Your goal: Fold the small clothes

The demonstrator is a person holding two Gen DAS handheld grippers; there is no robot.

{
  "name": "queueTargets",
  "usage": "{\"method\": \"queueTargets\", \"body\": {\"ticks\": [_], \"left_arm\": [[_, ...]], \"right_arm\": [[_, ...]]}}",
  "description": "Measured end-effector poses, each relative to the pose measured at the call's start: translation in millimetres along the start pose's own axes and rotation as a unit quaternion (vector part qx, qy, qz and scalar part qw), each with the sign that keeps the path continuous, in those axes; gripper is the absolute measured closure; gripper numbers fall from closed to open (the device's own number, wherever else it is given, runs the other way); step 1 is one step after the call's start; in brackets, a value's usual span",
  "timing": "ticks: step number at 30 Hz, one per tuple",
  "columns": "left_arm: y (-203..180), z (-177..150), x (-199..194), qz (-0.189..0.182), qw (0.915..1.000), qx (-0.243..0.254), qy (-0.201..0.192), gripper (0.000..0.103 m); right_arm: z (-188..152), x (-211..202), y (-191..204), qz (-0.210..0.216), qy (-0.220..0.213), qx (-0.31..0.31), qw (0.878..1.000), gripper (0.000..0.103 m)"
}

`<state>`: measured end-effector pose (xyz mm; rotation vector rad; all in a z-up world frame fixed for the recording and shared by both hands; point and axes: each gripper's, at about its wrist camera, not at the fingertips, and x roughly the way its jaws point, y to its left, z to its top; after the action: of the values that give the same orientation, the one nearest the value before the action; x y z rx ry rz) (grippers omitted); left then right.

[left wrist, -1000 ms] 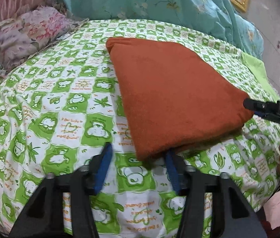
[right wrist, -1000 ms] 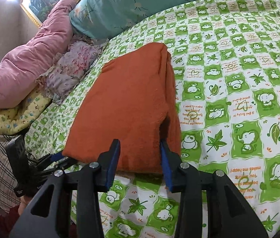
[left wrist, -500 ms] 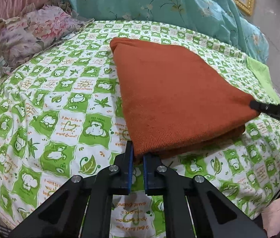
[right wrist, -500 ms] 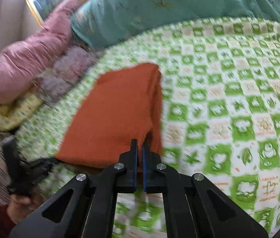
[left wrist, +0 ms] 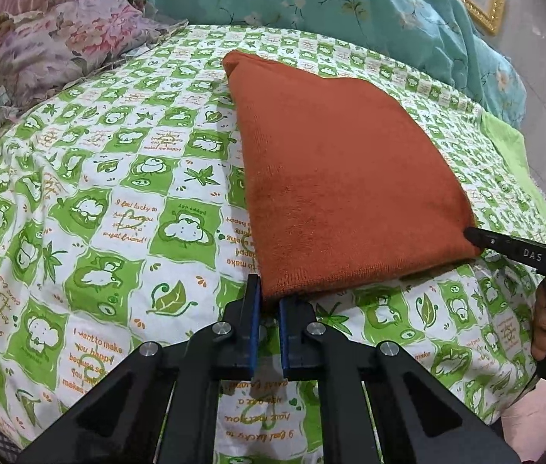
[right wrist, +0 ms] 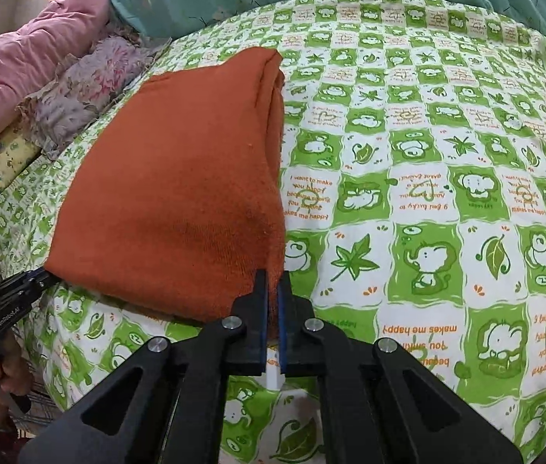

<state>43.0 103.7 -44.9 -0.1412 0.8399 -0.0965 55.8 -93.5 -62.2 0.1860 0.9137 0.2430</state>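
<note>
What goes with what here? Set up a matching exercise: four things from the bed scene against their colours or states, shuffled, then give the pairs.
Things:
1. folded cloth
2. quilt
3. left tool
4. bedsheet

Colours or states:
A. green and white checks with cartoon animals
B. shut on a near corner of the cloth
C. rust orange
D. teal with a flower print

Pairs: 1-C, 2-D, 3-B, 4-A
</note>
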Motion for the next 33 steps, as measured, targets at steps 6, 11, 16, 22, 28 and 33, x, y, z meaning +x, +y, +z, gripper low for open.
{"method": "queueTargets", "body": {"ticks": [6, 11, 16, 22, 28, 33], "left_arm": [[4.0, 0.2, 2.7, -0.015, 0.9997, -0.017, 0.003, 0.096], [5.4, 0.4, -7.3, -0.028, 0.9995, 0.000, 0.012, 0.096], [12.9, 4.9, -38.5, -0.064, 0.9979, 0.010, -0.008, 0.090], [6.6, 37.2, -37.4, -0.108, 0.9936, -0.016, -0.030, 0.082], [-8.7, 42.9, 13.4, -0.123, 0.9920, -0.017, 0.024, 0.082], [-5.2, 32.9, 24.8, -0.119, 0.9922, -0.022, 0.029, 0.088]], "right_arm": [[-1.3, 2.7, 1.8, -0.012, 0.009, -0.001, 1.000, 0.099], [-0.6, -4.7, -12.3, 0.029, 0.007, 0.046, 0.998, 0.091], [5.6, -34.9, -20.8, 0.039, -0.031, 0.075, 0.996, 0.077], [39.8, -44.1, -1.6, 0.083, -0.068, 0.060, 0.992, 0.077], [52.2, 2.8, 14.7, 0.084, -0.018, 0.047, 0.995, 0.077], [42.9, 20.8, 0.0, 0.082, -0.003, 0.054, 0.995, 0.090]]}}
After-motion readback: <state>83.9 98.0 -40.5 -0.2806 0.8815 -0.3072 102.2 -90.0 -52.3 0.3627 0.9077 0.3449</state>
